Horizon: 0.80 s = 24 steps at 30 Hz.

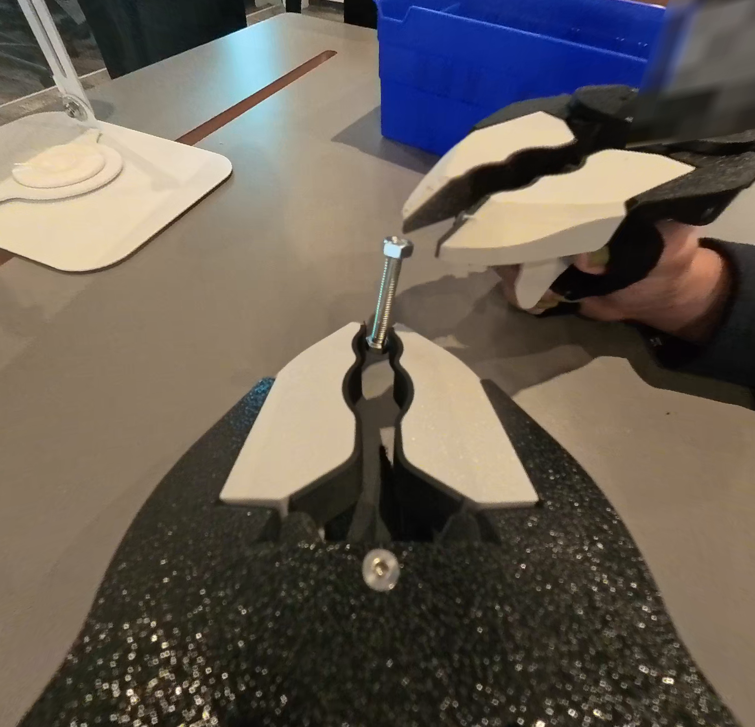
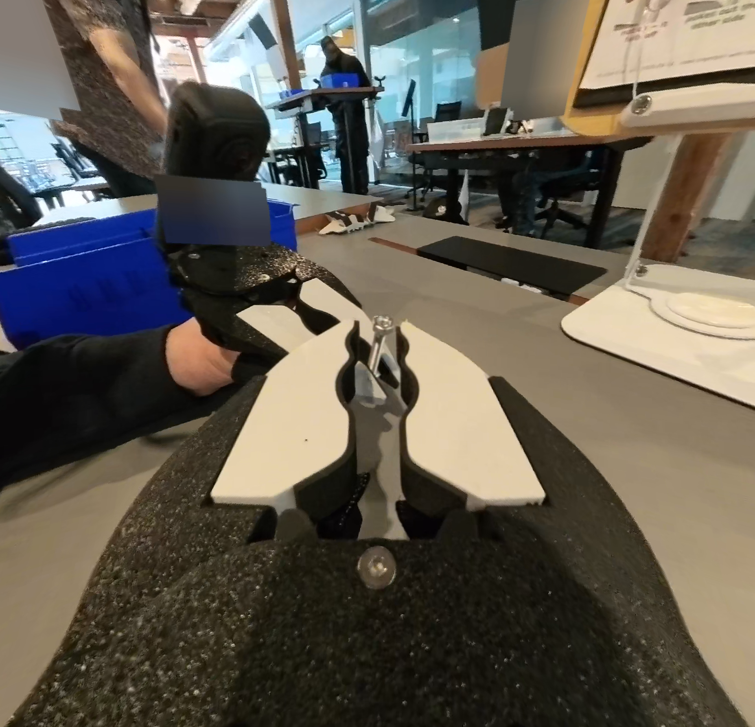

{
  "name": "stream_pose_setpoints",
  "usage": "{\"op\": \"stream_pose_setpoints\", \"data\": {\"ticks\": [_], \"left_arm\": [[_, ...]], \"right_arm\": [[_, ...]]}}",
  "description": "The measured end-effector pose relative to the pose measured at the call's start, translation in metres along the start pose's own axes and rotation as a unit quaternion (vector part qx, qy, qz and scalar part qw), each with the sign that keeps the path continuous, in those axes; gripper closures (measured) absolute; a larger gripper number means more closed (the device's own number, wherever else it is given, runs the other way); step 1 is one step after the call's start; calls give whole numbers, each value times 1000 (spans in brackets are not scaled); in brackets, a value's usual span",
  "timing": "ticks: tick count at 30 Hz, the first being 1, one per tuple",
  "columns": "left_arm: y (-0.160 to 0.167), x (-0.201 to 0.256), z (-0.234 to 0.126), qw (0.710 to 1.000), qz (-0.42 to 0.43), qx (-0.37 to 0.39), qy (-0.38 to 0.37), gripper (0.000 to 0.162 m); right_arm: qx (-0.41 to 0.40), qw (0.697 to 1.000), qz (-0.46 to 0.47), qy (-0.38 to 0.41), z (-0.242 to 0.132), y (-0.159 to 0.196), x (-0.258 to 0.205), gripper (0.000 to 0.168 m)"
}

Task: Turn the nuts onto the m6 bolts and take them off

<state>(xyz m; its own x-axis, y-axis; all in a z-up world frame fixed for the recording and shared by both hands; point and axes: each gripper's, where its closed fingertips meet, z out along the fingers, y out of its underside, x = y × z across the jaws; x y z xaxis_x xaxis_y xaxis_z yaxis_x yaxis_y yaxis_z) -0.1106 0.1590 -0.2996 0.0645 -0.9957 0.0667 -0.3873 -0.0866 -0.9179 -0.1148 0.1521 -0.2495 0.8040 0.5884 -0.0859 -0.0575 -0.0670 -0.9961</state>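
Observation:
A silver M6 bolt [image 1: 384,290] stands nearly upright, with its hex head [image 1: 397,248] on top. My left gripper [image 1: 378,341] is shut on the lower end of its thread, where a nut [image 1: 374,343] seems to sit between the fingertips. My right gripper [image 1: 425,235] is slightly open and hovers just right of the bolt head, not touching it. In the right wrist view the bolt head [image 2: 383,322] shows between the tips of my right gripper [image 2: 379,328], with a gap on both sides. The left gripper's fingers [image 2: 282,319] come in from the left.
A blue bin [image 1: 510,74] stands at the back of the grey table [image 1: 245,299] and also shows in the right wrist view [image 2: 81,282]. A white stand base [image 1: 102,201] lies to the left. A black mat [image 2: 510,264] lies farther back. A hand [image 1: 662,286] holds the right gripper. My right fingertips sit around 5 cm from my left ones.

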Motion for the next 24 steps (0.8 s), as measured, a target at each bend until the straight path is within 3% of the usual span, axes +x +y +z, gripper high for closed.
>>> {"op": "stream_pose_setpoints", "data": {"ticks": [4,7,14,17,19,24], "left_arm": [[0,0,0,1000,0,0,0,152],[0,0,0,1000,-1,1,0,152],[0,0,0,1000,0,-1,0,152],[0,0,0,1000,-1,0,0,152],[0,0,0,1000,-1,0,0,152],[0,0,0,1000,-1,0,1,152]], "right_arm": [[-12,1000,-3,3,3,3,1,149],[-7,999,1,-38,-1,2,-12,161],[-7,1000,13,10,2,2,4,147],[-11,1000,7,-4,3,3,-1,149],[-5,999,3,-33,0,2,-10,161],[-1,1000,12,2,0,1,1,153]]}}
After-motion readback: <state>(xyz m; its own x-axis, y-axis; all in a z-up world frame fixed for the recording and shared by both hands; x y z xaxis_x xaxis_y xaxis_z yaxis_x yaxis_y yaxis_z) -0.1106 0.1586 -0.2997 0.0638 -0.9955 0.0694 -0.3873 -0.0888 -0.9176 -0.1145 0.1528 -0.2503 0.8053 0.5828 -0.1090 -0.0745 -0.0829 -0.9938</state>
